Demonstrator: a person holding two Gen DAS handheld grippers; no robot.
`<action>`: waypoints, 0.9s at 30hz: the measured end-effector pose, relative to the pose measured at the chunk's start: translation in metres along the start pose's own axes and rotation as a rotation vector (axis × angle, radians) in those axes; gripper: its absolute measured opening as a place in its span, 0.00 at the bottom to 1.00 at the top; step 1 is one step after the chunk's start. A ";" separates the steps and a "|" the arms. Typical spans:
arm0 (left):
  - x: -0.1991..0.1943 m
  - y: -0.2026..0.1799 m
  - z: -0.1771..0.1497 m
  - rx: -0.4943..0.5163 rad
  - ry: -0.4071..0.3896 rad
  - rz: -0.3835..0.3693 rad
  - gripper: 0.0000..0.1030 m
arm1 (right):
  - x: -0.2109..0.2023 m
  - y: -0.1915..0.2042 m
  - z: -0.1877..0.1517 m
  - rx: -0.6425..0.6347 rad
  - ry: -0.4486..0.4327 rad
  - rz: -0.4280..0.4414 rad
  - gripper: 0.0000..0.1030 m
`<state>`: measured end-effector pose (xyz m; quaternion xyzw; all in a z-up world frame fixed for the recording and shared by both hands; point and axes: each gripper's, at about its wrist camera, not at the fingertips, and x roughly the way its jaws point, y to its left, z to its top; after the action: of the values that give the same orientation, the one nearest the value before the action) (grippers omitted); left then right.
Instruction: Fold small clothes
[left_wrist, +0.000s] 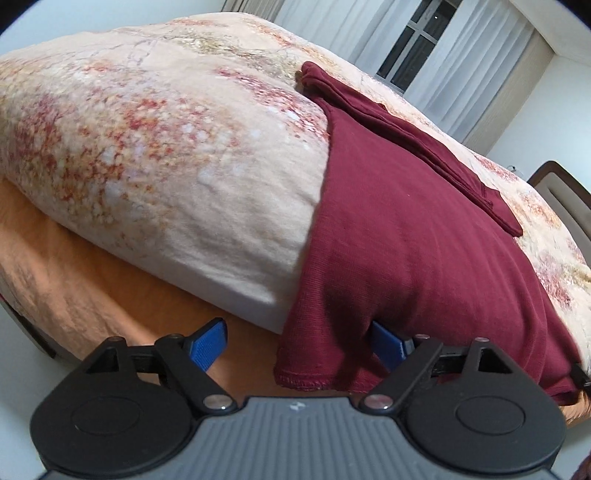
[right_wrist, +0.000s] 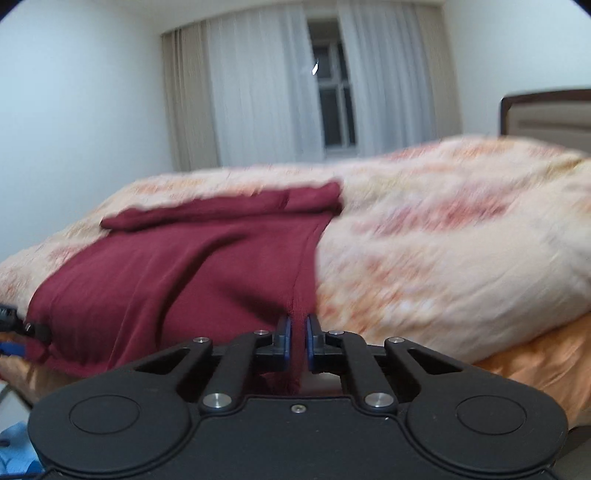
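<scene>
A dark red knit garment (left_wrist: 406, 240) lies spread over the bed's floral blanket (left_wrist: 166, 147), its lower hem hanging off the near edge and a folded sleeve across its top. My left gripper (left_wrist: 295, 326) stands open at the hem's left corner. The cloth hangs between its blue pads (left_wrist: 207, 343), and the right pad is partly hidden behind the fabric. In the right wrist view the garment (right_wrist: 177, 266) is blurred. My right gripper (right_wrist: 298, 320) is shut on its right side edge, with a bunched strip of fabric pinched between the pads.
An orange sheet (left_wrist: 74, 266) shows under the blanket along the bed's near side. A dark wooden headboard (right_wrist: 546, 110) stands at the right. White curtains and a window (right_wrist: 332, 92) fill the far wall. Something light blue (right_wrist: 14, 443) lies low on the left.
</scene>
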<state>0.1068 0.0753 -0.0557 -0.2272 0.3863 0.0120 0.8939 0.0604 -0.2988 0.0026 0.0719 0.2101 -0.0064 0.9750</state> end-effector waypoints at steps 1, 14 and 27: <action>-0.002 0.000 -0.001 0.001 -0.001 -0.002 0.86 | -0.006 -0.007 0.003 0.030 -0.019 -0.004 0.06; -0.001 -0.002 0.004 0.025 0.005 0.041 0.95 | 0.002 -0.015 -0.014 -0.016 0.069 -0.008 0.34; -0.033 -0.045 -0.004 0.235 -0.095 0.128 0.99 | 0.013 0.046 -0.044 -0.625 0.009 0.019 0.95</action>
<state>0.0898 0.0382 -0.0169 -0.0948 0.3561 0.0344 0.9290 0.0566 -0.2465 -0.0358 -0.2293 0.2053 0.0681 0.9490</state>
